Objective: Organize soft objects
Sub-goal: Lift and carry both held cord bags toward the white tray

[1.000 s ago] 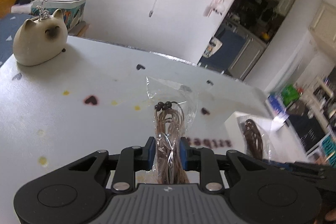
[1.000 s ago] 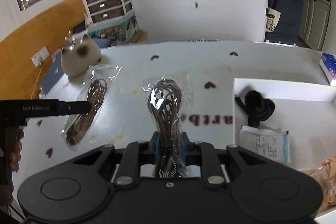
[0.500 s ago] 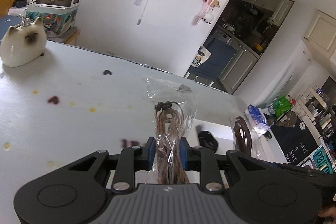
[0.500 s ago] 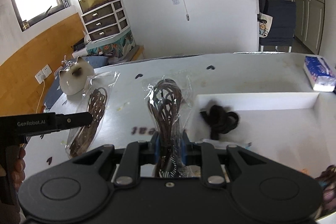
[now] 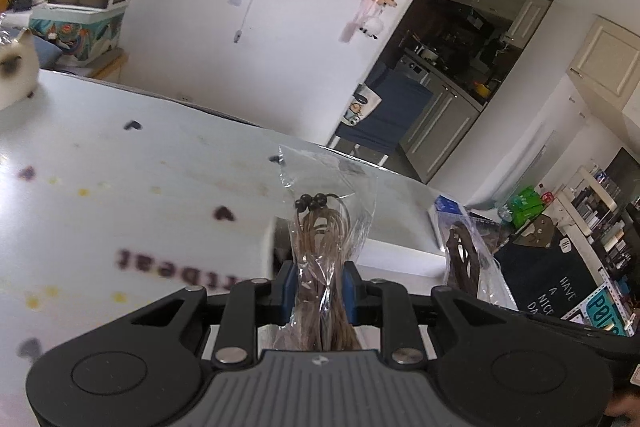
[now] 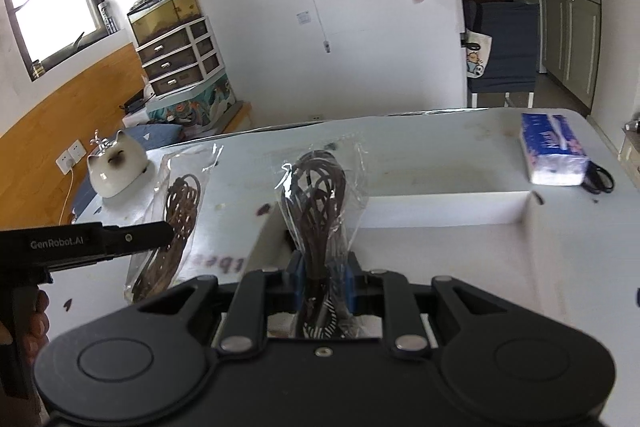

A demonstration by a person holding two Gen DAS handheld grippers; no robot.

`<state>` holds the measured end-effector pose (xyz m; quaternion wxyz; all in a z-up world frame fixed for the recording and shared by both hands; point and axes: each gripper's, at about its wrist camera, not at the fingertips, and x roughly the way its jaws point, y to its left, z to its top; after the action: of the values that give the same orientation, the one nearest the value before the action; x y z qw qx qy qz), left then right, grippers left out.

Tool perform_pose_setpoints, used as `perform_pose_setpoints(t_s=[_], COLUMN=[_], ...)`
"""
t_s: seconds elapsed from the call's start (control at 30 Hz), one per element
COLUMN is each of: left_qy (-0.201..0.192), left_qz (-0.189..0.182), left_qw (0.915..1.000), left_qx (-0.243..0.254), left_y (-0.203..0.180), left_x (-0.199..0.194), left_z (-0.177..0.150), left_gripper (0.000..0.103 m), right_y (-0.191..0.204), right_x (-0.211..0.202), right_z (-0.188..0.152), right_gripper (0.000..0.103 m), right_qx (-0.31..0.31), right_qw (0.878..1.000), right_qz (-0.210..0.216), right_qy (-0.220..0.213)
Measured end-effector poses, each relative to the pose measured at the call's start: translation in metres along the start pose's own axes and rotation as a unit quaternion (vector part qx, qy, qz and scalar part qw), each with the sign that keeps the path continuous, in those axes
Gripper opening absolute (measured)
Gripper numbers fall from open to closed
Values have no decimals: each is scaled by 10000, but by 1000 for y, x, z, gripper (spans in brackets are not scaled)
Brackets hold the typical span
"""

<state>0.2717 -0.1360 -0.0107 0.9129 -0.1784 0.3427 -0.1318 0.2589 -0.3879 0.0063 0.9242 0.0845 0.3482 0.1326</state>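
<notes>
While both bagged cords ride above the white table (image 6: 460, 143), we are plainly mid-carry, heading for the white tray (image 6: 540, 227) that fills the right of the right wrist view. Start big: that table, dotted with little heart marks, holds a cat figurine (image 6: 116, 167) at the far left and a blue tissue pack (image 6: 554, 153) at the far right edge, well apart from the action. Next, the tray, its near wall just ahead of the right gripper (image 6: 323, 281), whose jaws are pinched tight on a clear bag of dark brown cord (image 6: 318, 203); the bag stands upright out of the fingers and leans over the tray's left corner. Over on the left gripper (image 5: 318, 285), same story: jaws clamped on a clear bag of lighter brown cord (image 5: 324, 235), bead ends poking up at the top (three or four of them, hard to count), with the tray's edge right behind it. Each bag is in the air, gripped low, neither touching the table as far as I can tell. My read: the next move calls for bringing each bag over the tray floor, lowering it, then opening the fingers gently, since limp plastic may cling.
</notes>
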Motion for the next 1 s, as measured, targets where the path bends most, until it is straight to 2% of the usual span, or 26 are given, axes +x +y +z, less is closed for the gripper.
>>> perform_pose_setpoints(t_s=[0.33,0.6,0.73,1.0], left_qy=[199,380,580,1120], left_qz=[-69,-92,-116,-153], left_qw=[9998,9992,9982,9922], left_qx=[50,-4,-66,-529], left_y=[-50,-73,-80,-77], left_x=[39,72,92,135], left_z=[-9,-10,-14,-27], left_gripper=[26,26,26,26], right_y=[-60,-95,-111,-130], right_x=[-9,0,12,45], right_z=[4,11,13,9], right_gripper=[21,21,21,21], right_qx=[157,297,364,512], right_qw=[9998,9993,9989,9964], right_qz=[-121,-213,-246,-266], right_qy=[-4,60,172,627])
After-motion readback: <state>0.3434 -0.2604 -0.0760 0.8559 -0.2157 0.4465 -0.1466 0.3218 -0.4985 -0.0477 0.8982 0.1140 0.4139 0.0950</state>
